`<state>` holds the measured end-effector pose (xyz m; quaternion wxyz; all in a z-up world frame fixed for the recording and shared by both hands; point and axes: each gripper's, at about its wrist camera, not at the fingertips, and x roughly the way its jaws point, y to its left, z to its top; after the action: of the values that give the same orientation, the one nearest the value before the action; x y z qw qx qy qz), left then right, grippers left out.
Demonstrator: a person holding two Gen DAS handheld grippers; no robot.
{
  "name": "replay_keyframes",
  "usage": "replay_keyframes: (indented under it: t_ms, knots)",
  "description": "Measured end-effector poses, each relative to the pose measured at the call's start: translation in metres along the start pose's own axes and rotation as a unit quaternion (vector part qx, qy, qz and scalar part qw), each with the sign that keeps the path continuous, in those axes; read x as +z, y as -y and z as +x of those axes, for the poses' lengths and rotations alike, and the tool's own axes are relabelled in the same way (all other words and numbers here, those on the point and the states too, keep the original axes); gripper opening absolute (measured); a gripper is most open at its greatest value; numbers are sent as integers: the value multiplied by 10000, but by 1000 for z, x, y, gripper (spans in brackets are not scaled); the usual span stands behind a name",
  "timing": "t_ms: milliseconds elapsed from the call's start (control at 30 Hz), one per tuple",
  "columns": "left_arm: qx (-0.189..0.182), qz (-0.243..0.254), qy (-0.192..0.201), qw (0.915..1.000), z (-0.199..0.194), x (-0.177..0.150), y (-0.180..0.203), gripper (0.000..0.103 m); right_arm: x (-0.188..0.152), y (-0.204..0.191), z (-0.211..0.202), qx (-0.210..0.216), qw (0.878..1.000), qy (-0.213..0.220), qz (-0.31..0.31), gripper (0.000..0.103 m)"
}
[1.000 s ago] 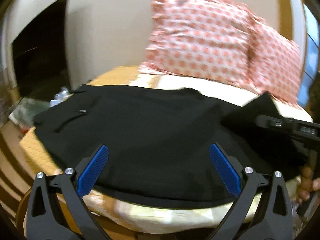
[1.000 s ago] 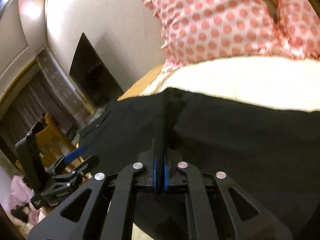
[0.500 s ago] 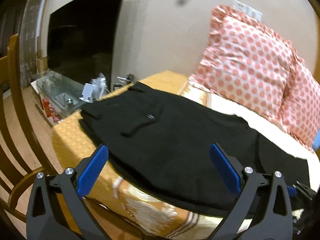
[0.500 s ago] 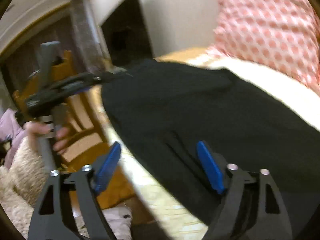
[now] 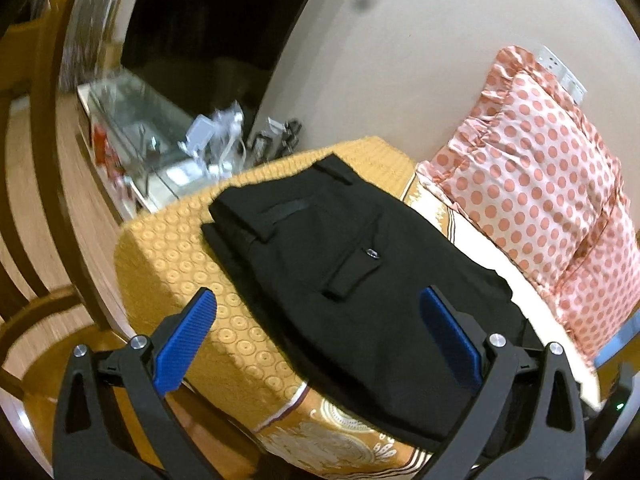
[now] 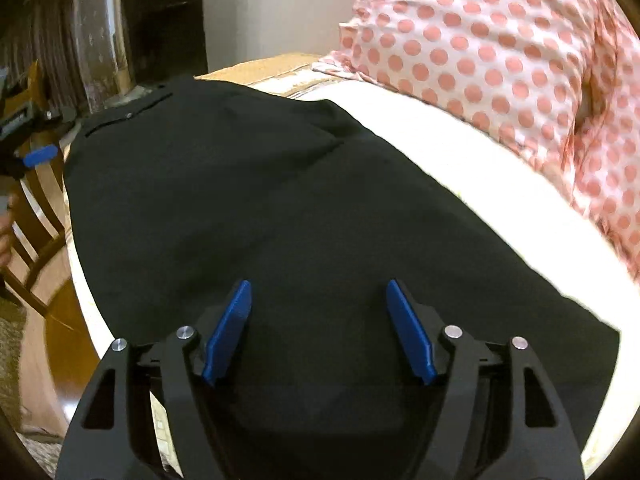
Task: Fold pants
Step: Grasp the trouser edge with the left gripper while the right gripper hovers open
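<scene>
Lying flat on the bed (image 5: 168, 248), the black pants (image 5: 340, 272) are folded into a long dark shape; the waistband end, with a belt loop and a back pocket with a small button (image 5: 373, 254), is toward the corner of the bed, near the dark screen (image 5: 200, 20) on the wall; the other end reaches toward the right side, under the right tongs (image 6: 318, 312). The bed has an orange cover with a pattern of circles and a pale sheet (image 6: 460, 160) beside the pants; two pillows (image 5: 540, 168) with pink dots stand against the wall, behind the pants and apart from them.

The left tongs (image 5: 318, 334) are wide open and hold nothing; their blue pads (image 5: 186, 344) stand on both sides of the near edge of the pants, above the edge of the bed, and I cannot tell if they touch the cloth. The right tongs are also open, less wide, and hold nothing; they hang over the black cloth, which fills the space between the pads (image 6: 228, 332); whether they rest on it is not clear.

In the right view the left tongs (image 6: 38, 156) show at the far left edge, beside the waistband end, with part of a hand (image 6: 6, 224) below. A wooden chair (image 5: 28, 200) stands at the left of the bed; a glass shelf (image 5: 132, 128) with small blurred things is under the screen.
</scene>
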<state>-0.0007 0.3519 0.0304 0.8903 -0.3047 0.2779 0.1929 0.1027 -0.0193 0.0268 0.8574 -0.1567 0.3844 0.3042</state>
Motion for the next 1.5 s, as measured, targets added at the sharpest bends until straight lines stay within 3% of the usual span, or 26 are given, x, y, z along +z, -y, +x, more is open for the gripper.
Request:
replay_keyframes:
  t_ms: [267,467,700,867,1133,1200,1233,1267,1367,1500]
  knots:
    - [-556,-586,-685,9944,29,10,-9,101,-5,2,9,228,9997,-24,104,79]
    - [-446,-572,-889,9934,31,7,-2,101,0,1,18,222,9997,-21,84,79]
    - [-925,-637,-1197,9864,28,-7,11,99,2,2,23,241,9997,-14,96,80]
    - [-910,-730,-1114,9869,33,-1,8,78,1,2,22,273,9996,6,106,80]
    - [-853,-1277,-809,9848,35,4,-16,63,0,1,21,329,9993,57,158,81]
    - [-796,-1314,-752,9853,39,5,-17,52,0,2,20,361,9992,98,170,84]
    - [-721,-1308,-729,9861,40,5,-17,39,-1,1,19,383,9991,130,160,86]
    - [-659,-1262,-707,9873,42,5,-16,30,-2,1,16,381,9990,168,140,87]
    - [-512,-1067,-604,9911,42,4,-10,20,-9,1,7,350,9988,334,94,87]
    - [-221,-370,-239,9988,28,5,15,15,-20,19,-11,421,9965,594,400,87]
